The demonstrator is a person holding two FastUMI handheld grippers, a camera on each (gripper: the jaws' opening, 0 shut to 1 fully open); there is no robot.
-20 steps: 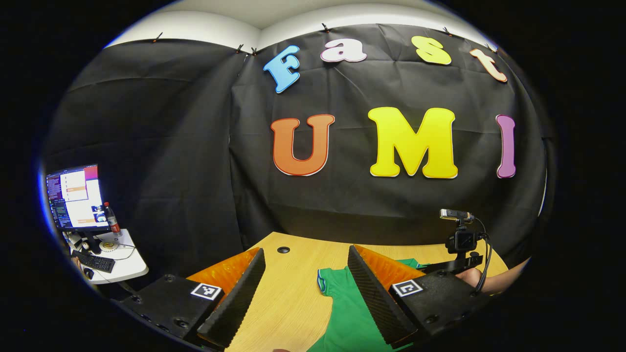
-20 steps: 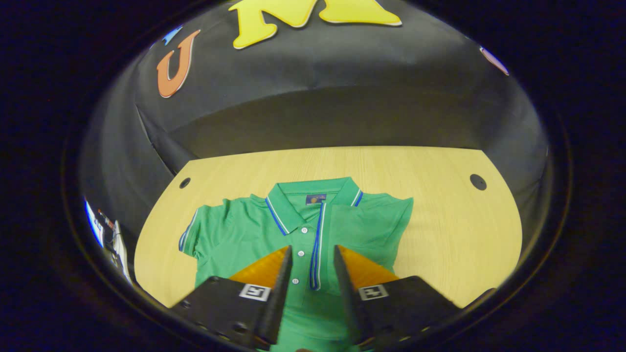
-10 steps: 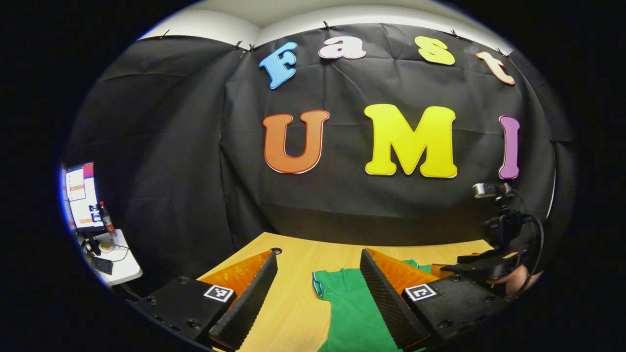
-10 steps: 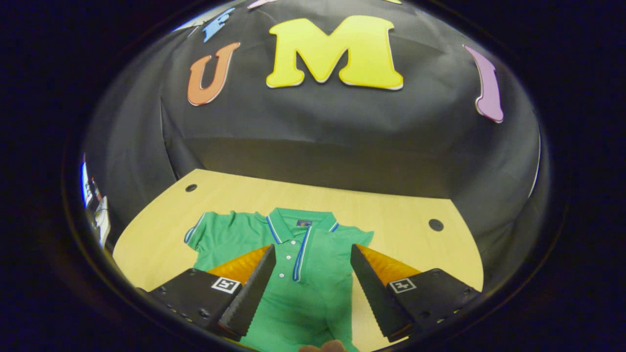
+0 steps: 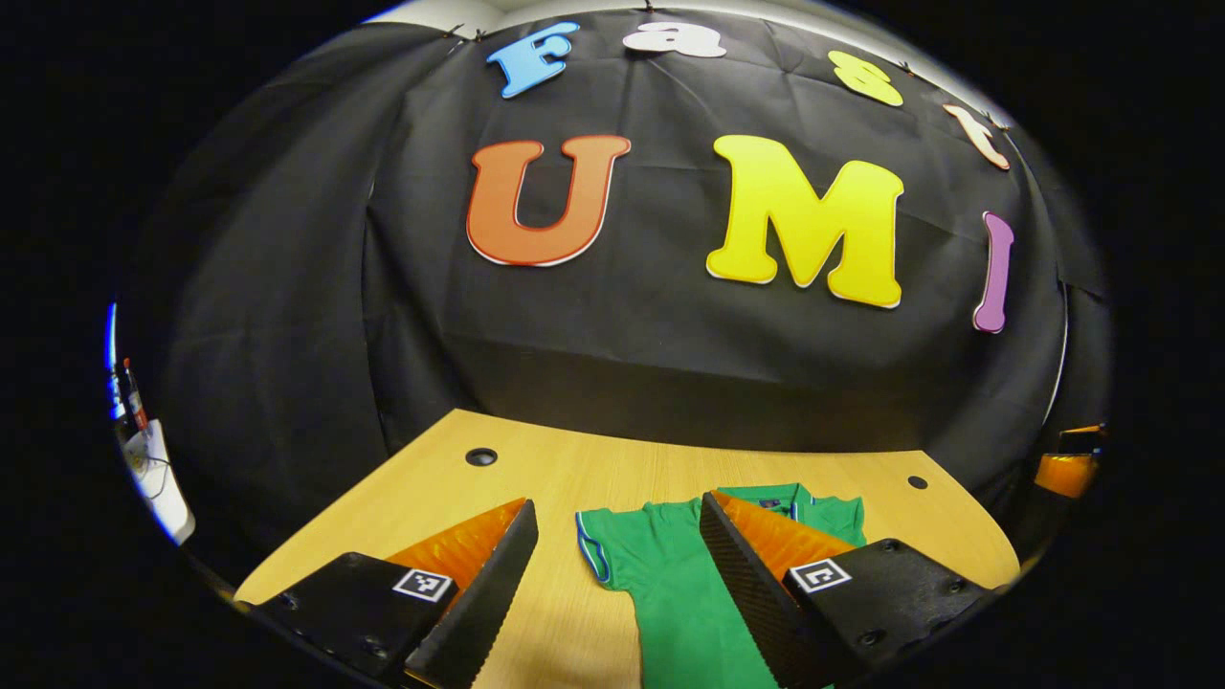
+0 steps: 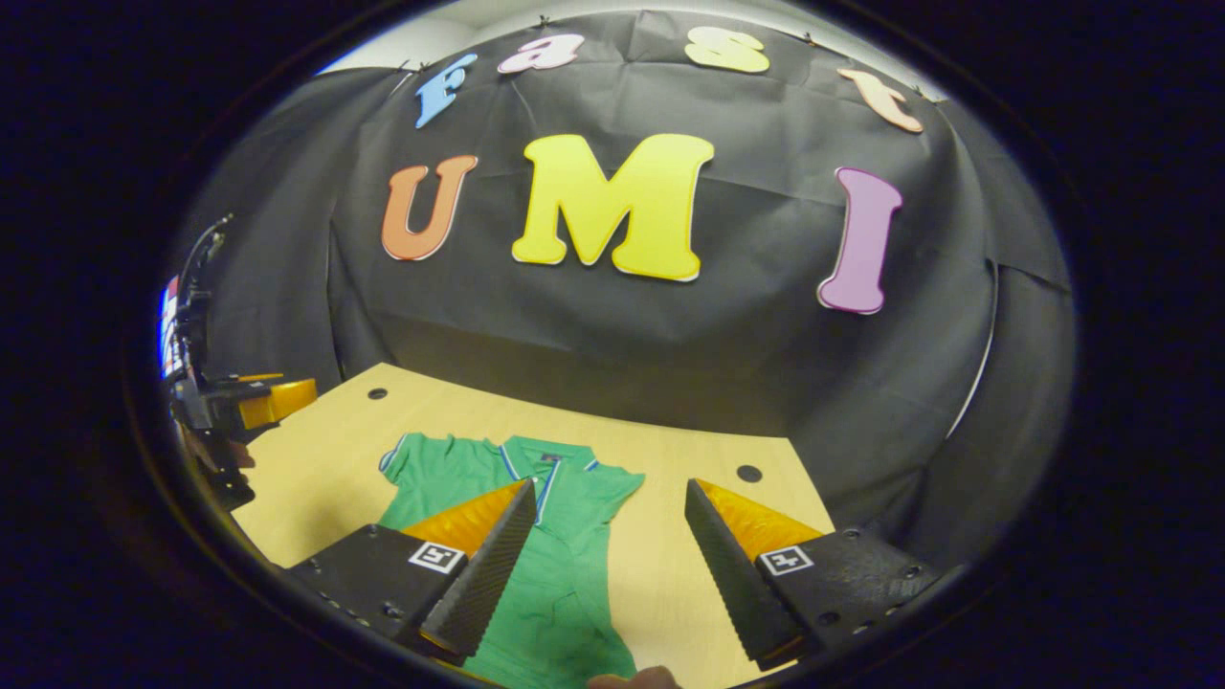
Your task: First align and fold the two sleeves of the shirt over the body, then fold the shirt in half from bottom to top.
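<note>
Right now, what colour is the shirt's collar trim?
The shirt is green; its collar has blue and white striped trim, best seen in the right gripper view.

Green polo shirt (image 6: 565, 536) flat on table (image 6: 689, 574)

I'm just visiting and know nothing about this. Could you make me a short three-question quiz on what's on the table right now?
1. True or false: the green polo shirt lies flat on the wooden table.
2. The right hand-held gripper is: A) open, holding nothing; B) shut on the collar; C) shut on a sleeve.
3. Fill in: in the left gripper view, the left hand-held gripper is open, and the shirt's spread-out ______ lies between its fingers.

Key: 1 true; 2 A; 3 sleeve.
</note>
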